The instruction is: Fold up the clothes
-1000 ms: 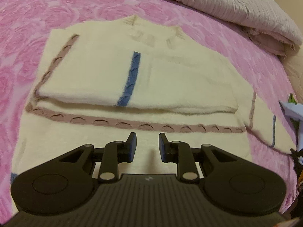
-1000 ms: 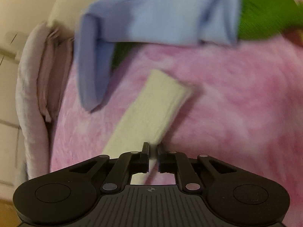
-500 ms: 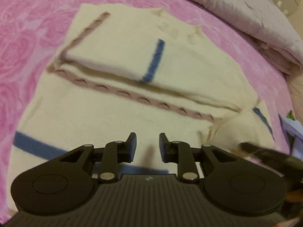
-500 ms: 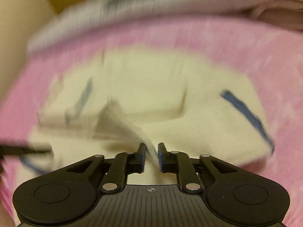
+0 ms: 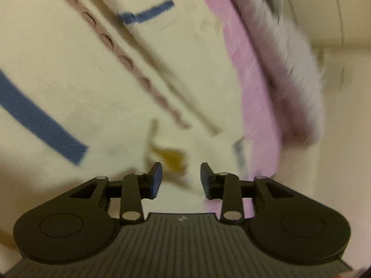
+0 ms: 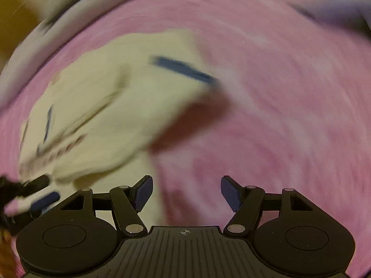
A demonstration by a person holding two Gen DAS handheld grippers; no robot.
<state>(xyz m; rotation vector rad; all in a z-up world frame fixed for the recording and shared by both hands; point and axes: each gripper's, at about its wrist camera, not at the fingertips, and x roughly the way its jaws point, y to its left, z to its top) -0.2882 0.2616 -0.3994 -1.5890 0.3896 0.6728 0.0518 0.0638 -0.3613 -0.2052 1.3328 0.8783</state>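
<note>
A cream sweater (image 5: 97, 74) with blue stripes and a mauve patterned band lies partly folded on the pink bedspread (image 5: 257, 97). My left gripper (image 5: 181, 176) is open and empty, low over the sweater's near right part by a fold. In the right wrist view the sweater (image 6: 111, 106) lies to the left, blurred, with a loose flap lifted off the bed. My right gripper (image 6: 186, 192) is wide open and empty over the pink bedspread (image 6: 278, 115), just right of the sweater's edge. The left gripper's fingertips (image 6: 39, 183) show at the far left.
A grey-lilac quilt (image 5: 292, 53) is bunched along the bed's far side, with a pale wall beyond. In the right wrist view the quilt (image 6: 58, 23) runs along the upper left, and a blurred bluish garment (image 6: 334, 11) lies at the upper right.
My right gripper carried the sleeve over onto the sweater, then opened and let it go. My left gripper swung right and closer to the sweater and opened wider.
</note>
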